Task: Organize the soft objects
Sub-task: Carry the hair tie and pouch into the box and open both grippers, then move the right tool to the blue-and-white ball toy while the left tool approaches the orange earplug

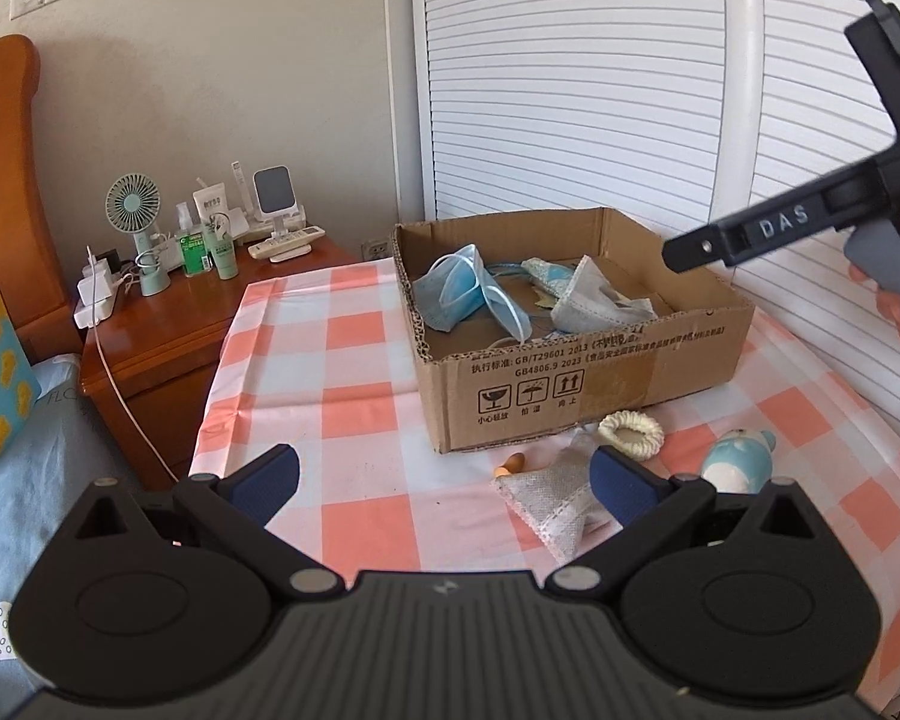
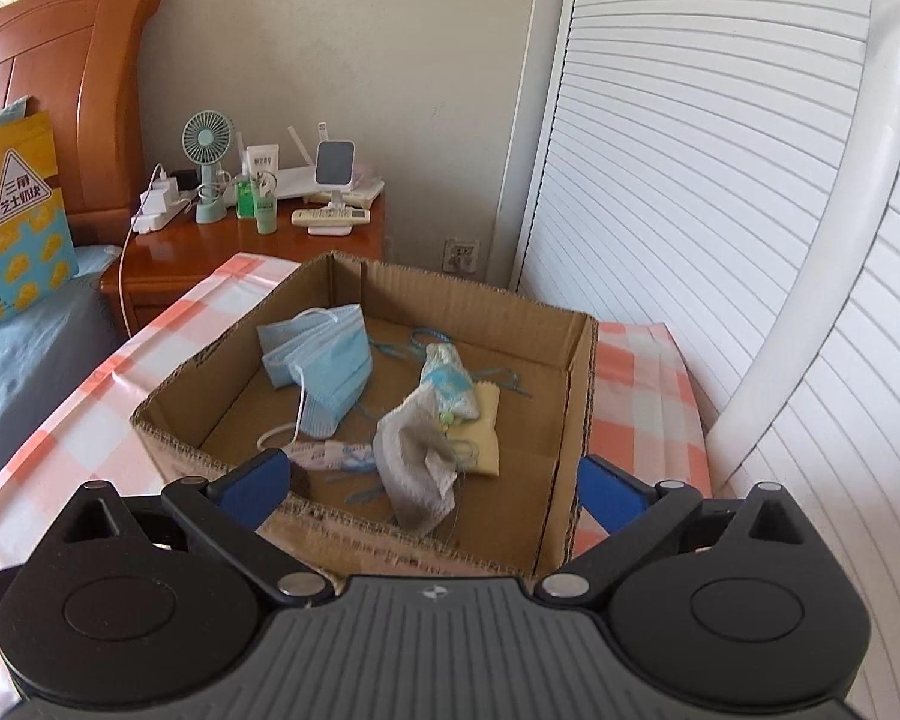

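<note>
Left gripper (image 1: pixel 444 477): nearest the viewer, hanging low over the near edge of the checked tablecloth (image 1: pixel 360 360), jaws spread wide and holding nothing, likely lining up on what lies below.
Grey pouch (image 1: pixel 549 495): flat on the cloth just in front of the box's near wall, partly behind the left gripper's right fingertip (image 1: pixel 621 483); probably next to go in.
Other loose soft things: a cream knitted ring (image 1: pixel 630 433) close to the box's near wall, and a blue plush toy (image 1: pixel 741 459) toward the table's right edge.
Cardboard box (image 1: pixel 570 396): open-topped, at the middle of the table; it seems to be the collecting place.
Already inside: a blue face mask (image 2: pixel 321 360) by the left wall, a grey mask (image 2: pixel 417 471) near the front wall, and a small patterned pouch (image 2: pixel 447 381) mid-floor.
Right gripper (image 2: pixel 429 483): raised above the box's near rim, jaws wide and empty, as if just above a drop spot.
Bedside cabinet (image 1: pixel 168 324): beyond the table's left edge, carrying a small fan (image 1: pixel 135 204) and bottles, not part of the sorting.
</note>
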Tool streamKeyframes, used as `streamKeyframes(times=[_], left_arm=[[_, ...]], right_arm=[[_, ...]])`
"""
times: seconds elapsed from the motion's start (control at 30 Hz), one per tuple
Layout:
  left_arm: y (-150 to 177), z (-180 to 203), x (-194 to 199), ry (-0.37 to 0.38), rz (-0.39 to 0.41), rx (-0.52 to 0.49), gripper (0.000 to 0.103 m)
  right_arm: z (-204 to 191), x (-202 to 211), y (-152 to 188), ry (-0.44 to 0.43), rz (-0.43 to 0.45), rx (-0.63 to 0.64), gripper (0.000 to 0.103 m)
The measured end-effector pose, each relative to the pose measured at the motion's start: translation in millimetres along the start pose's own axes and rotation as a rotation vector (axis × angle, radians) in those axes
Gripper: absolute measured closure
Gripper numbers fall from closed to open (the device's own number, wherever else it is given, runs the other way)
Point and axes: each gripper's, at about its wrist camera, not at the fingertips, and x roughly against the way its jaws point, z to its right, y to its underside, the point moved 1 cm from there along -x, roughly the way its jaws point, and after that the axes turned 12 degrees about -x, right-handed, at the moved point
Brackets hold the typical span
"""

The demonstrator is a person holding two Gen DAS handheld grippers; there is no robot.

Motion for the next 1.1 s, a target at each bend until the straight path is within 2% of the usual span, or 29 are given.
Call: streamKeyframes(times=[0.27,0.57,0.8,0.9,1.1], left_arm=[[2,5,7,-0.004,0.002,-0.021,0.001],[8,6,8,0.012,-0.006,-0.022,0.001],[10,9,8,0.03,-0.008,-0.037,0.001],[10,11,6,0.041,-0.014,-0.044,0.001],[8,18,-5,0.091,-0.027,-0.077,0.001]], right_arm=[[-6,9,54,0.03,-0.05,-0.031,0.0],[-18,-9,112,0.105,-0.145,-0.039,0.0],[-14,-20,128,0.12,-0.187,-0.063,0.0],[-4,-20,130,0.096,-0.194,-0.107,0.0],[9,-14,137,0.101,-0.162,-0.118,0.0]])
